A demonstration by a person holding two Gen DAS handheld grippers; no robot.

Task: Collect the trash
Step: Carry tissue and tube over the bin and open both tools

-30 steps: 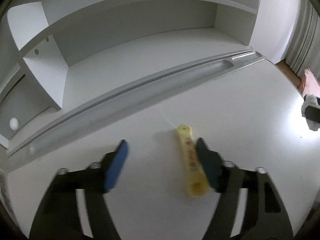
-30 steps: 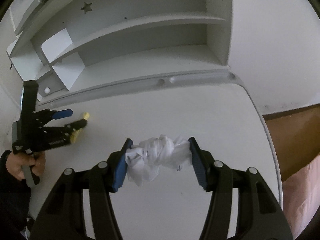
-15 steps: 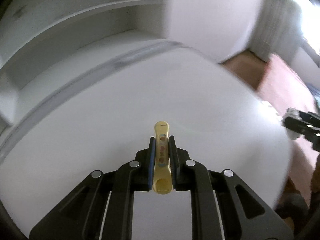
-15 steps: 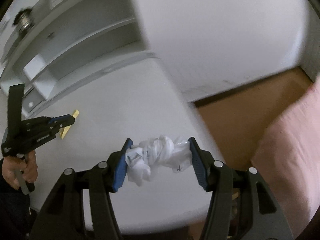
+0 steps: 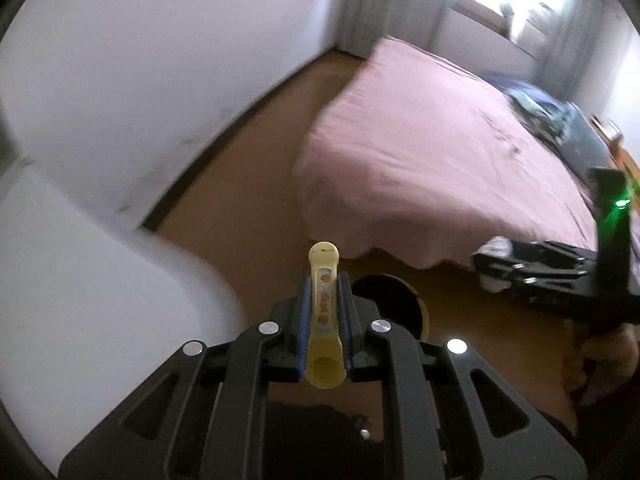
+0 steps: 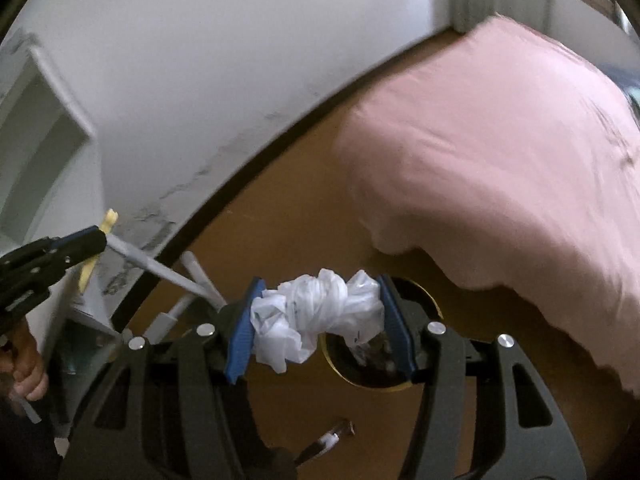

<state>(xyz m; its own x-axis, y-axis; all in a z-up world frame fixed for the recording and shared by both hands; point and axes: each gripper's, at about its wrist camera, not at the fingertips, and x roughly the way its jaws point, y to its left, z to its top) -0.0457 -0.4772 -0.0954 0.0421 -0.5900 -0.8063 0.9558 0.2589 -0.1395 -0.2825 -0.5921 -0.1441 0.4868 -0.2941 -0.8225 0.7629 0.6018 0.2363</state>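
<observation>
Left gripper [image 5: 324, 316] clamps yellow wrapper [image 5: 325, 320] | right gripper [image 6: 318, 320] clamps white bag [image 6: 320, 316] | bin [image 6: 372, 368] below

Yellow wrapper [image 5: 324, 312] with small red and orange printed marks sits between blue pads [image 5: 305, 332] on black gripper frames. Crumpled bag [image 6: 320, 316] white with faint dark print. Bedspread [image 6: 500, 168] dusty pink; floor [image 6: 280, 220] brown; bin [image 6: 416, 385] yellow-rimmed, dark inside.

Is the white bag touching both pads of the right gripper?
Touching. The right wrist view shows the bag pressed between both blue pads of the right gripper.
</observation>
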